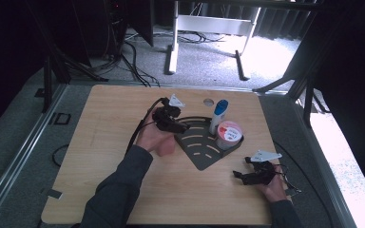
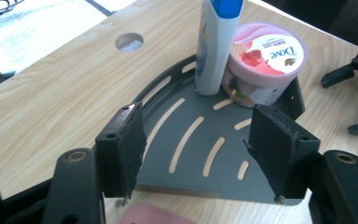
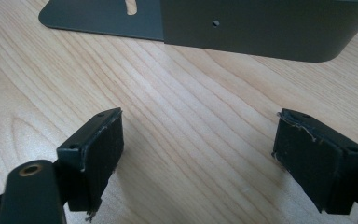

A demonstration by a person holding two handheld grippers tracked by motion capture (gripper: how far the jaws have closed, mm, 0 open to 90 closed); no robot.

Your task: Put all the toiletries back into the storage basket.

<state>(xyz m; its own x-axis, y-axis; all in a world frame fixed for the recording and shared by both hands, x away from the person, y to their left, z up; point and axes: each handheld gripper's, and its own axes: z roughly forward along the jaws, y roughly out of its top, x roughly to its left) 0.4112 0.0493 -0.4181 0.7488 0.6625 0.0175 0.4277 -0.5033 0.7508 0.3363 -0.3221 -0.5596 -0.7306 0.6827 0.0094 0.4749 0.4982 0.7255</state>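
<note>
Tall white plastic bottle with blue cap (image 2: 216,46) upright, long axis vertical, cap upward, on dark grey slotted quarter-round corner shelf (image 2: 186,154) beside pink round Dove tub (image 2: 265,63). Left gripper (image 2: 196,149) open, empty, facing shelf. Right gripper (image 3: 198,158) open over wooden table (image 3: 177,107).

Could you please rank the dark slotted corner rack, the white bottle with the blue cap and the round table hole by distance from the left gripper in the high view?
1. Dark slotted corner rack, just right.
2. White bottle with blue cap, rack's back.
3. Round table hole, beyond.
</note>
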